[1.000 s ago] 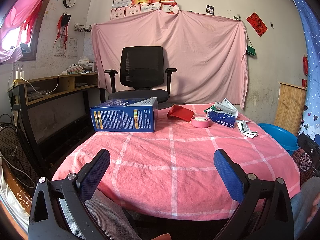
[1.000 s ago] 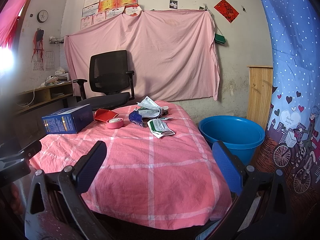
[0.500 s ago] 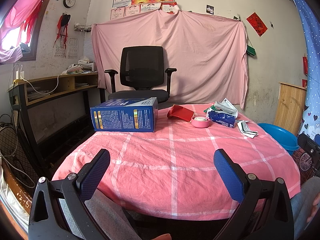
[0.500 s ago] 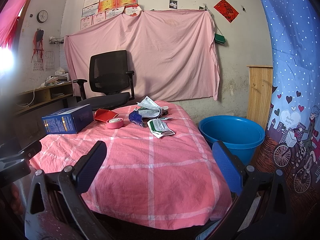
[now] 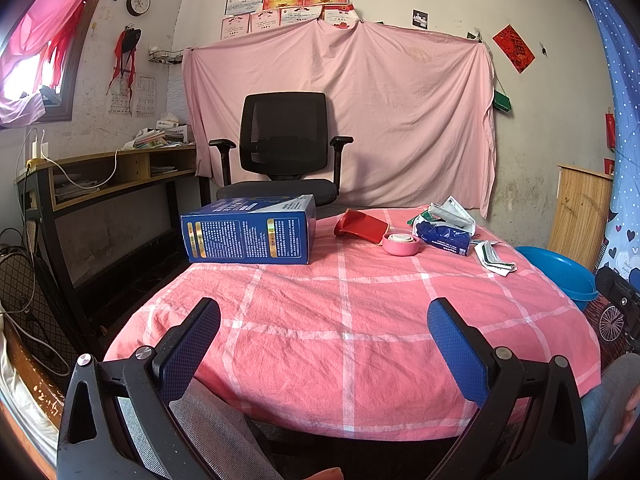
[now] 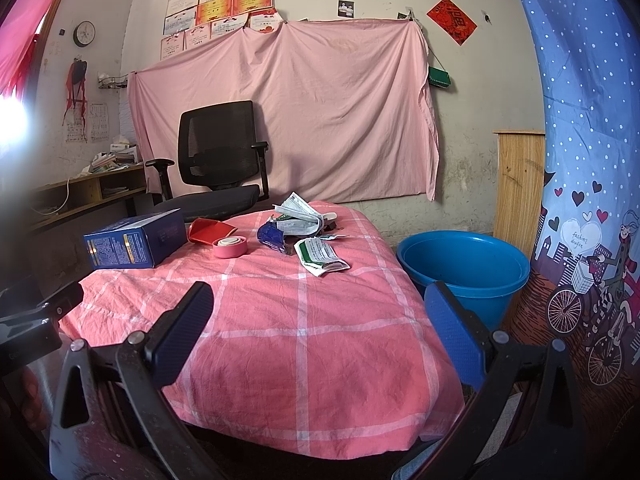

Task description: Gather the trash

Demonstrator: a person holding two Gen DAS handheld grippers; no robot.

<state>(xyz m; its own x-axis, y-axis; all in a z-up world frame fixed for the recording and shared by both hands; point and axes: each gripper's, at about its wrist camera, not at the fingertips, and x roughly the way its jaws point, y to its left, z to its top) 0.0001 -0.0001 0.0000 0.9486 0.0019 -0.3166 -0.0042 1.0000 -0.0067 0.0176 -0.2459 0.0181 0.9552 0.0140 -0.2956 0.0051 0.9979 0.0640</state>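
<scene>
Left gripper (image 5: 324,338), right gripper (image 6: 318,320): fingers spread wide, empty.

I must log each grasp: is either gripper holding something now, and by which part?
Nothing is held. The left gripper and the right gripper are both open over the pink checked tablecloth, with nothing between their blue pads.

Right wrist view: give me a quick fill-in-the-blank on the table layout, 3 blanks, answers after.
1. The tub standing on the floor to the right of the table is ____ in colour.
2. The pink round container sits directly in front of the ____ scoop.
3. Both the left tool and the right tool are ____ and hold nothing.

Missing words: blue; red; open
</scene>
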